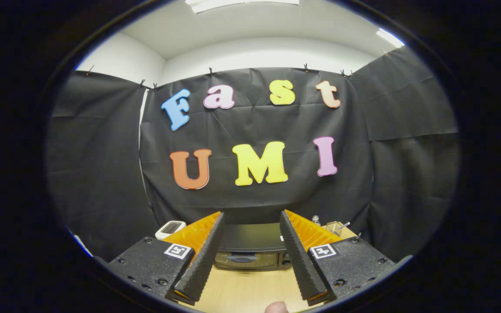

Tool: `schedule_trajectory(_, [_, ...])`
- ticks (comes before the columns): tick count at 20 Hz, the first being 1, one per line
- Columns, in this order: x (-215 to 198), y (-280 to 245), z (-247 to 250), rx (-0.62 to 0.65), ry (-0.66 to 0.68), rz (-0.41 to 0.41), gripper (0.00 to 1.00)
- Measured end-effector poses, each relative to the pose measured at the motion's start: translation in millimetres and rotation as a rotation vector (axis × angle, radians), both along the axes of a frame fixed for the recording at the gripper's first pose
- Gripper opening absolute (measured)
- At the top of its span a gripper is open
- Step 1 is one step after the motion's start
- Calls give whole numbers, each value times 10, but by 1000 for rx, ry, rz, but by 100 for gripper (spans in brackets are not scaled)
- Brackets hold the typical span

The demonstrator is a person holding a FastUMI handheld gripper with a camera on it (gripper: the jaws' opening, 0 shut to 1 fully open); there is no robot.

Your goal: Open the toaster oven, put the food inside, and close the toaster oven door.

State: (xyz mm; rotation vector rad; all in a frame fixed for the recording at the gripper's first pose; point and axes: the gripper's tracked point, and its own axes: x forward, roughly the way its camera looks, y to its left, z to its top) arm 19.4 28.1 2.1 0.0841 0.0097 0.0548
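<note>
A dark toaster oven (pixel 250 250) stands on the wooden table (pixel 250 289), seen between my two fingers and well beyond them. Its door is closed, with a handle (pixel 242 258) across the top of the glass and knobs at its right. My gripper (pixel 252 215) is open, held high above the table, with nothing between the fingers. A small rounded pale-pink thing (pixel 276 308) lies on the table close below the fingers; I cannot tell what it is.
A white toaster-like appliance (pixel 170 228) sits left of the oven, behind my left finger. Right of the oven are a small clear bottle (pixel 315 219) and a wire holder (pixel 334 227). Black cloth walls close the booth behind and at both sides.
</note>
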Motion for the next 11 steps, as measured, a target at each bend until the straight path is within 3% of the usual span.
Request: schedule_trajectory(11, [110, 38, -71, 11, 20, 0, 85])
